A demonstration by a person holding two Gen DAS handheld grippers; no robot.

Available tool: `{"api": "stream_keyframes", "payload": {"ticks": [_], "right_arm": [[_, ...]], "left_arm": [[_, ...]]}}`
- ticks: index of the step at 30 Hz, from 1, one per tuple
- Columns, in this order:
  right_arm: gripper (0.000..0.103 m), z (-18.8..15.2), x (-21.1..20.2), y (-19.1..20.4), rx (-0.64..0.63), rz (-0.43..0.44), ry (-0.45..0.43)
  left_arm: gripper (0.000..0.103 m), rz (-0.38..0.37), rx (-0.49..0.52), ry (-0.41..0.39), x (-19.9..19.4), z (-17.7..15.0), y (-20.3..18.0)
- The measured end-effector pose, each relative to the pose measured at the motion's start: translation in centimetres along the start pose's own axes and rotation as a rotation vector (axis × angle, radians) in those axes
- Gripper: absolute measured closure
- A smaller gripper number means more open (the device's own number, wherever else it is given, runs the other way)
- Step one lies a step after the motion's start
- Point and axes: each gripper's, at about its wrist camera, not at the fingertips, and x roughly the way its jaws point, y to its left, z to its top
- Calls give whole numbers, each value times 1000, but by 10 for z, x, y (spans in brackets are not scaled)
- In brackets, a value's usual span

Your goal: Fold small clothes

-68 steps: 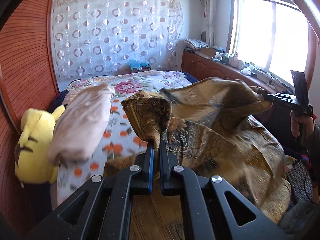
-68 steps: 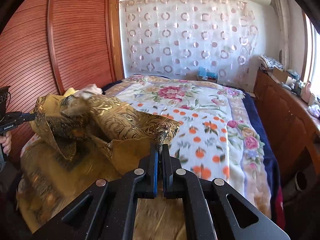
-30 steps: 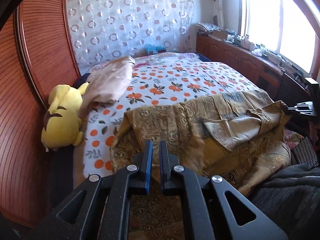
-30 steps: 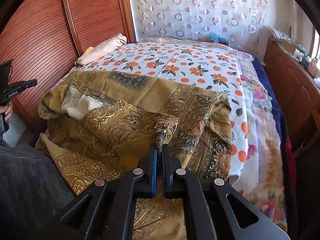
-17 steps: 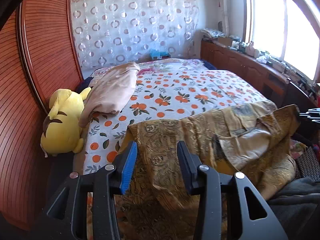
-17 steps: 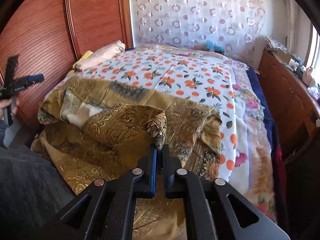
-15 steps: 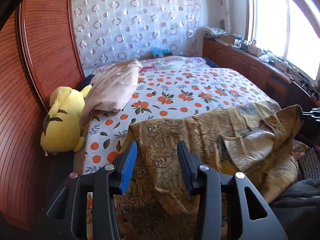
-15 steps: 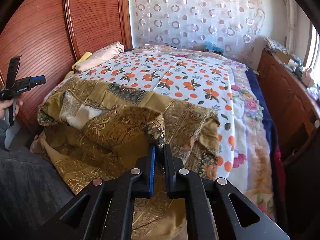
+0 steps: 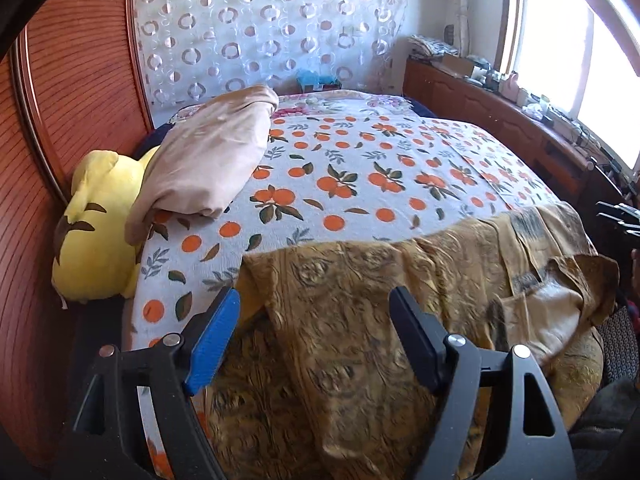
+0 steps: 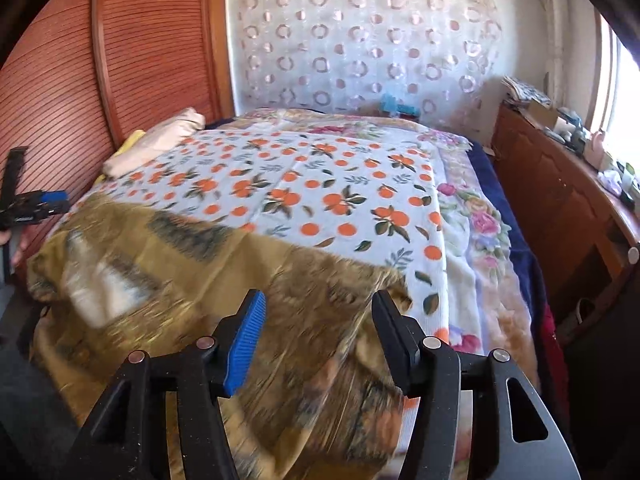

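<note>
Jaws of right gripper (image 10: 318,322) now spread, releasing the gold patterned fabric garment (image 10: 192,300); left gripper (image 9: 316,322) stays open.

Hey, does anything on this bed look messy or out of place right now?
Yes. The gold patterned garment lies rumpled at the near edge of the orange-print bedspread, partly hanging off it, one flap turned back showing pale lining. Both the left gripper and right gripper are open, holding nothing.

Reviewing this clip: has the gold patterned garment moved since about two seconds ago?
Yes. The gold patterned garment was held up in the air by both grippers; now it has dropped flat onto the near end of the orange-print bedspread, released.
</note>
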Motion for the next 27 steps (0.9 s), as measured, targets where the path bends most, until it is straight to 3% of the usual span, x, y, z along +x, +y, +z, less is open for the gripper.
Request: {"api": "stream_keyframes", "payload": {"ticks": [7,13,18,27], "right_arm": [[39,15,53,-14,81,-10,24],[37,14,78,-23,109,-20,89],[35,20,90,-41,127,-23,120],[30,20,98,-40,95,-42,123]], "left_arm": [[25,19,-28,48,31,8,22],[25,-18,-97,85,50,8,40],[25,-43,-119,106,57,8,43],[29,-42,-108,105,62,8,41]]}}
